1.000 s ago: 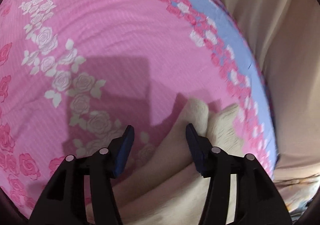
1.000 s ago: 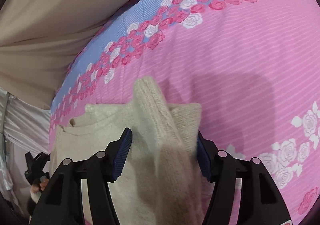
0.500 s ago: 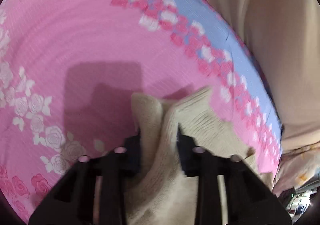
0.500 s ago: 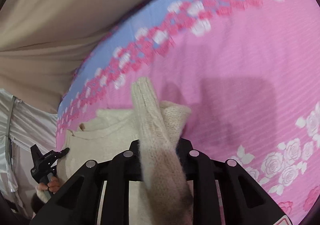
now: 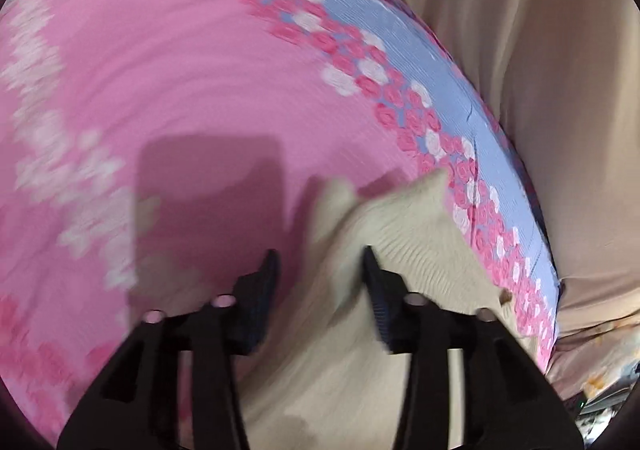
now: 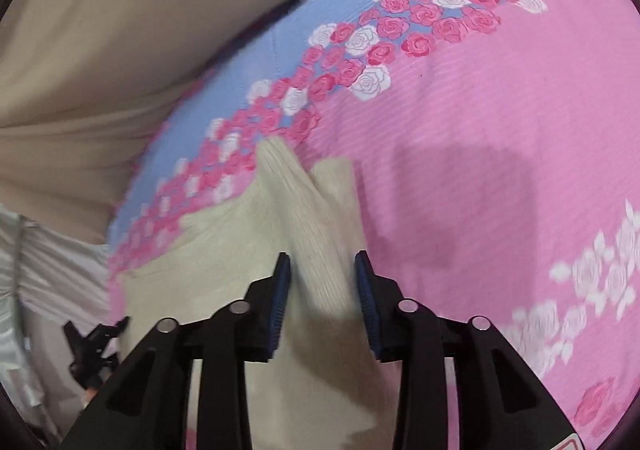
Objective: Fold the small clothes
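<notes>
Under me is a bed [image 6: 500, 138] in a pink sheet with rose bands and a blue border. Directly on it lies a cream knit [image 6: 248, 250], rumpled near the blue edge [image 5: 400, 22].

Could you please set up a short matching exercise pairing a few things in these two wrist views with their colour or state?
Things:
1. cream knit garment
2. bedsheet
3. left gripper
4. curtain

Descriptions:
A. pink, with roses and a blue border
B. plain beige, hanging behind the bed
C. open, with fabric between its pads
D. ribbed and bunched up into a ridge

Pairs: 1-D, 2-A, 3-C, 4-B
</notes>
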